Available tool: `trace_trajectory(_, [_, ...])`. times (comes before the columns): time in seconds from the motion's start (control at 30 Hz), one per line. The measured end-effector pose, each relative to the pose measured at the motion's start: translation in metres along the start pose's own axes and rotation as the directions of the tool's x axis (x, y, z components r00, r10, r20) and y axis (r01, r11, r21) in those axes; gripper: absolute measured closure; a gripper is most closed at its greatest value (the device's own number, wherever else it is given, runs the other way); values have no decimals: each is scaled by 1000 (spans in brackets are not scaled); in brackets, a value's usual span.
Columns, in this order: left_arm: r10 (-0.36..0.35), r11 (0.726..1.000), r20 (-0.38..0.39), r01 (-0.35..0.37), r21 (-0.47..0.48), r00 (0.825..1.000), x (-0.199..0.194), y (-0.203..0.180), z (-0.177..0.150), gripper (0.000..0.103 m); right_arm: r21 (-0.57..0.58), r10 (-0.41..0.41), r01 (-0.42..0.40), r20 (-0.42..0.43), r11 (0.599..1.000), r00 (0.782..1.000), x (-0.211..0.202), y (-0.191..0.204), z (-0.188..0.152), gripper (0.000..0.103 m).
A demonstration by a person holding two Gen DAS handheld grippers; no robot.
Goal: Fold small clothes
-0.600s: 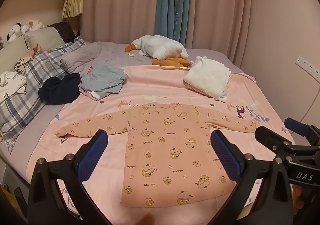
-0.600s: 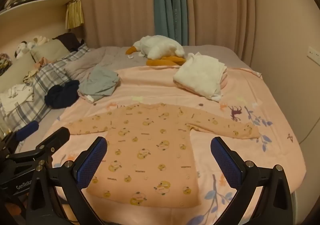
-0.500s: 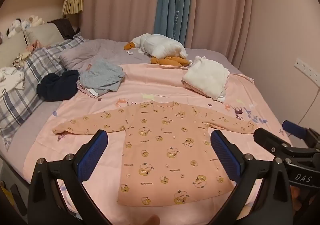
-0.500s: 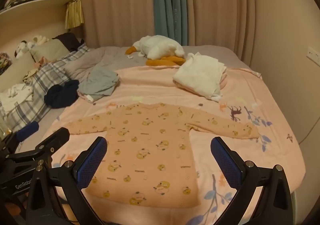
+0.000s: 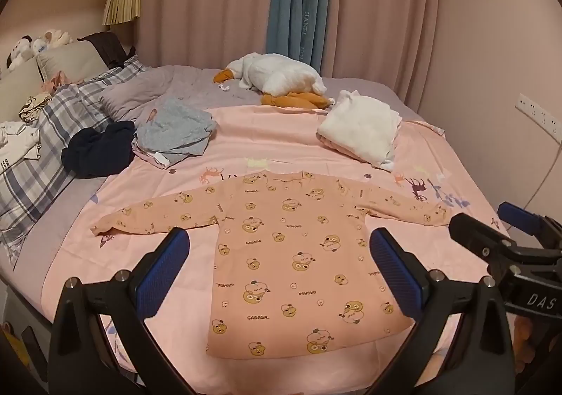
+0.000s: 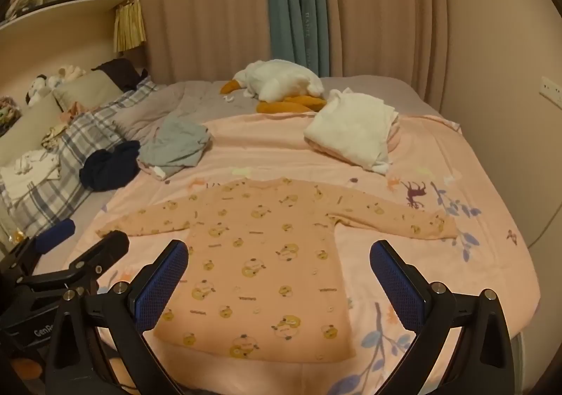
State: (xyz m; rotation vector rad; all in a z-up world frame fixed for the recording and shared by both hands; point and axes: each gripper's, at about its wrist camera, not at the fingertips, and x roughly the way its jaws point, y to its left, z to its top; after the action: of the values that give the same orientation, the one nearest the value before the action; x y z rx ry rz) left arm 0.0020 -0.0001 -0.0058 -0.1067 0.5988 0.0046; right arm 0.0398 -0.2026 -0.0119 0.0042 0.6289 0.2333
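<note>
A small peach long-sleeved shirt [image 5: 298,251] with bear prints lies flat on the pink bedsheet [image 5: 267,145], both sleeves spread out sideways; it also shows in the right wrist view [image 6: 260,254]. My left gripper [image 5: 279,275] is open and empty, held above the shirt's hem near the bed's front edge. My right gripper [image 6: 279,277] is open and empty, also above the hem. Each gripper shows at the edge of the other's view, the right one [image 5: 509,247] and the left one [image 6: 66,261].
A folded white garment [image 5: 361,129], a grey garment [image 5: 175,133] and a dark navy one [image 5: 100,150] lie further back. A white goose plush [image 5: 277,77] lies by the curtains. Plaid pillows [image 5: 42,156] lie at the left. A wall is at the right.
Both grippers have shifted slightly; the view of the shirt moved a little in the left wrist view. The shirt has not moved and both grippers stay open.
</note>
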Motion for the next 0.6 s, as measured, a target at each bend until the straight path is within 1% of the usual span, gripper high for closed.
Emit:
trace_trajectory(0.17, [-3,1000,7,3,-11,1000,-1,1,1,0,6,-9,10,-2,1000,1000,0,1,3,0])
trace_trajectory(0.4, [32,999,16,-32,-17,999,-2,4,2,0,7,-22,22,5,1000,1000,-3,1,2,0])
trace_trajectory(0.6, [43,998,22,-43,-35,999,-5,8,4,0,16,-30,30,1,999,1000,-3,-4,3,0])
